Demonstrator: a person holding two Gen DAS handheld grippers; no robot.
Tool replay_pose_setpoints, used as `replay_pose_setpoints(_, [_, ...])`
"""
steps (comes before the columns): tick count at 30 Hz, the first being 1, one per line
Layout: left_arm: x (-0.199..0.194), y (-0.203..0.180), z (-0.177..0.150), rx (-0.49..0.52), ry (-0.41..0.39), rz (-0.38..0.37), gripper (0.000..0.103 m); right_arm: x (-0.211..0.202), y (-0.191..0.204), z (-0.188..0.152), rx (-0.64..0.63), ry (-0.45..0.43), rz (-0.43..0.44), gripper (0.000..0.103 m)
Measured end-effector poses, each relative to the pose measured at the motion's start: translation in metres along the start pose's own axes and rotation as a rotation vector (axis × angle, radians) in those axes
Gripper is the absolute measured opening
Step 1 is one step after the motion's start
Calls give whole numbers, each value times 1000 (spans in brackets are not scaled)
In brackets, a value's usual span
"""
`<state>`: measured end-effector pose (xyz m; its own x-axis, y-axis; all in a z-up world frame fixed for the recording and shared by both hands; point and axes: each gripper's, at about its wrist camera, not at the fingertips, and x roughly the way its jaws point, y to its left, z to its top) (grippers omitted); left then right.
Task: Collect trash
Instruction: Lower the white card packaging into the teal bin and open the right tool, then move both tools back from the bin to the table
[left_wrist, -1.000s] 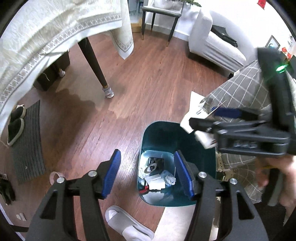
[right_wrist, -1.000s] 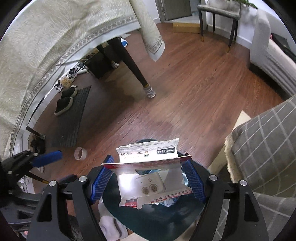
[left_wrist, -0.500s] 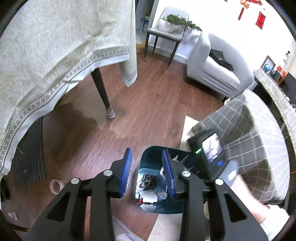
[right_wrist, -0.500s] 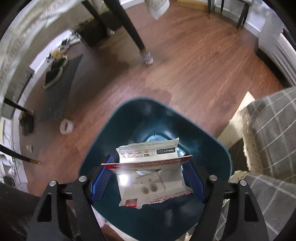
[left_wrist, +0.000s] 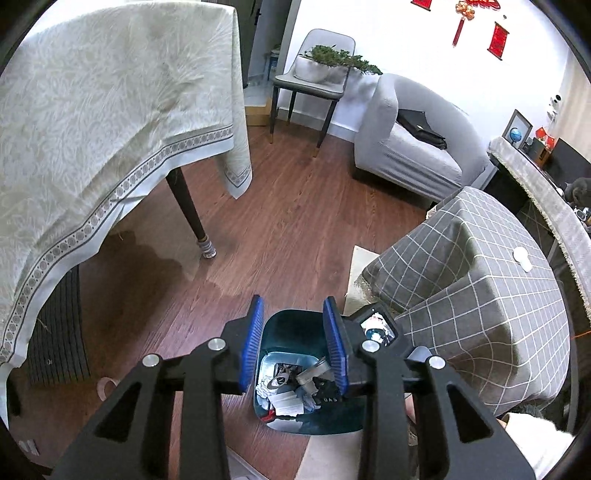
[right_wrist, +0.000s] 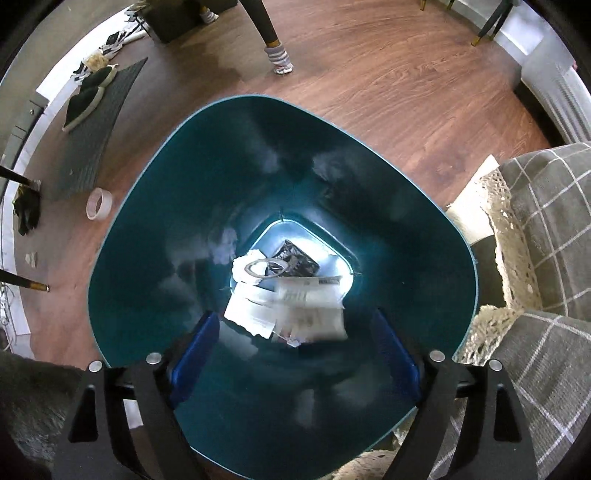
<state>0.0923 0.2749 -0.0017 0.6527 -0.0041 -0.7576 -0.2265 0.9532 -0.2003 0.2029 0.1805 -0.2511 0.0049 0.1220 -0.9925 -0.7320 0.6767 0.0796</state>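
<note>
From the left wrist, one teal bin (left_wrist: 295, 328) is seen on the wood floor (left_wrist: 295, 221), partly hidden by the left gripper (left_wrist: 293, 345). Its two blue pads (left_wrist: 251, 347) are kept a little apart, and nothing is held between them. The trash (left_wrist: 291, 391) inside cannot be counted. From the right wrist, the bin (right_wrist: 166, 221) is seen from right above. The right gripper (right_wrist: 291, 354) jaws are being opened wide, with nothing between them. One blurred white packet (right_wrist: 310, 310) is seen low inside the bin. One tape roll (right_wrist: 99, 204) is seen on the floor.
</note>
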Motion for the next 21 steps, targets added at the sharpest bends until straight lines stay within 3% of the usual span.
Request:
replay_pose_setpoints(5, [-8,-7,5,9,-29,-3,35,-18,-2,-2,-10,-40,17,86])
replay_pose_setpoints(10, [-19,-11,12,20,-76,-3,39,-53,-1,-2,-28,-133,48,86])
replay_pose_setpoints(21, [-25,-24,24,29,-122,-13,42,-175,1,-12,-69,-431,89,78])
